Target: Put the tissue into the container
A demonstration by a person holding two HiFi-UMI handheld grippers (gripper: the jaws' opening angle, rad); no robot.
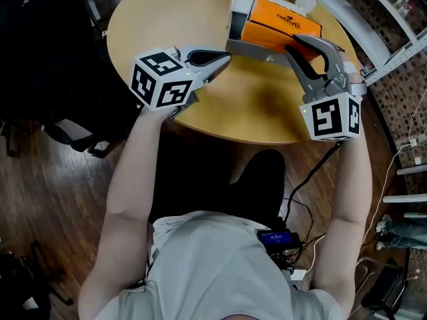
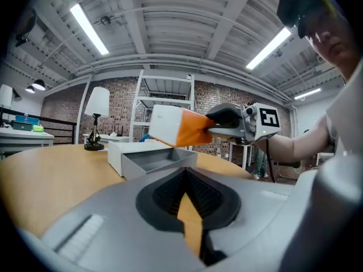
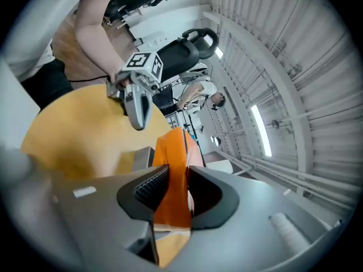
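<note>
**Orange tissue pack held over the open grey tray**

The right gripper (image 1: 295, 43) is clamped on the near end of the orange-and-white soft tissue pack (image 1: 280, 22). The pack's long axis runs away from the jaws and across the tray, with its white end leading and tilted a little downward. It hangs above the shallow grey rectangular container (image 2: 148, 164) rather than in it, so I judge the way in is downward. The left gripper (image 1: 217, 60) is nearer the tray's open side, its jaws together on nothing, just off the rim. Both stand over a round, bare wooden table (image 1: 167, 12). Beyond are a white-shaded lamp (image 2: 97, 103), metal shelving (image 2: 164, 103) and a brick wall.
</note>
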